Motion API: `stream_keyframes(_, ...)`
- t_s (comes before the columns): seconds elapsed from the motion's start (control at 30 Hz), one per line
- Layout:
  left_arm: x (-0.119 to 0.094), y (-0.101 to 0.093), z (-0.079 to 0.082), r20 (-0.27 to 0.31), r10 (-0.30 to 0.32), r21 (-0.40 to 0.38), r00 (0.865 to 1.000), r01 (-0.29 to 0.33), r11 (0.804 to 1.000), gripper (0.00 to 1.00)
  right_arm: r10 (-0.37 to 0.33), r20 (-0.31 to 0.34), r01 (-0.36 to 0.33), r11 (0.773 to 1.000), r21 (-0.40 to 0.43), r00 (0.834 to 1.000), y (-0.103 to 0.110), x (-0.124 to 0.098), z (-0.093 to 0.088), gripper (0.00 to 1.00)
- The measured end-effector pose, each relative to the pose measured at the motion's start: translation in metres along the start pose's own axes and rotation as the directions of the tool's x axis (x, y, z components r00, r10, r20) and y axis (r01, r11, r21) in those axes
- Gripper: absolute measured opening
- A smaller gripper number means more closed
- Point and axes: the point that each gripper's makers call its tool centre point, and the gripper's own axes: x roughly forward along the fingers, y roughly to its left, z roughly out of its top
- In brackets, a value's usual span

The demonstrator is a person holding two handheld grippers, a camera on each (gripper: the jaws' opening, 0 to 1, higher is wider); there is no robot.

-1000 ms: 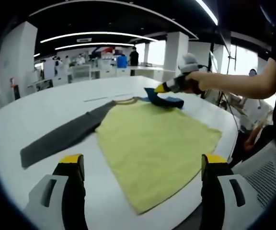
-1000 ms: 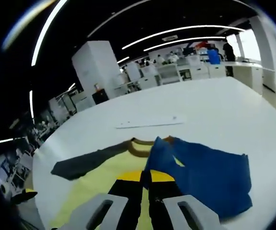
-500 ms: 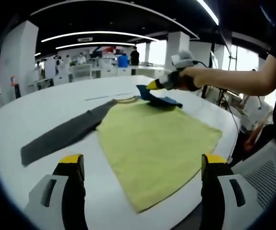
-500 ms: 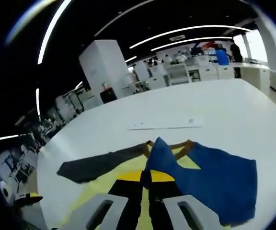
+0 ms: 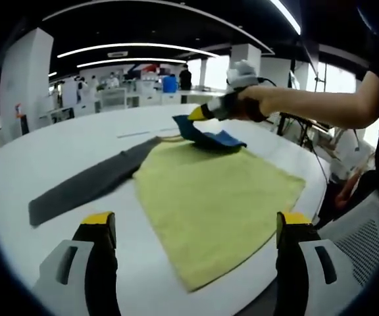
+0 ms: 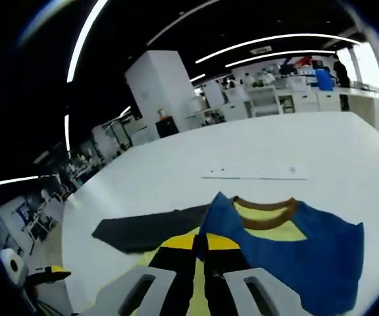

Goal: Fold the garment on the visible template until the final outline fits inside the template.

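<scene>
1. As the right gripper [image 6: 200,253] has its jaws closed on an edge of the blue sleeve [image 6: 295,260], the fabric begins just at the tips and spreads ahead and to the right of them, lifted off the table.
2. Beyond the tips lies the yellow shirt [image 6: 268,227] with its brown collar [image 6: 265,214], and the grey sleeve [image 6: 147,230] stretches away to the left of the jaws.
3. In the left gripper view, the left gripper [image 5: 193,227] holds nothing and its jaws stand wide apart; the yellow body of the shirt lies flat just ahead, between them.
4. The grey sleeve has its long axis going from the collar toward the left jaw, so I judge the left gripper is the nearer one for folding it later.
5. Farther ahead, the right gripper comes in from the right with the blue sleeve hanging from it, above the far shoulder.
6. On the white table [image 6: 308,145], past the collar, lies a thin white strip [image 6: 255,172]; nothing stands in the way. I cannot make out a template outline.
</scene>
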Motion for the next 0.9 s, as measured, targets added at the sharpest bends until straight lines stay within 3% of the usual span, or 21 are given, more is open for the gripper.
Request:
stream_keyframes(0.67,-0.002,0.006,-0.008,-0.003,0.008,-0.005,1.0,-0.008,1.0,0.98,0.092,-0.026,-0.093,0.994,-0.05,0.995,0.05,0.02,0.001,0.0)
stream_keyframes(0.9,-0.003,0.007,-0.01,-0.007,0.012,-0.007,1.0,-0.012,1.0,0.98,0.121,-0.04,-0.123,0.992,-0.04,0.992,0.063,0.027,-0.008,0.0)
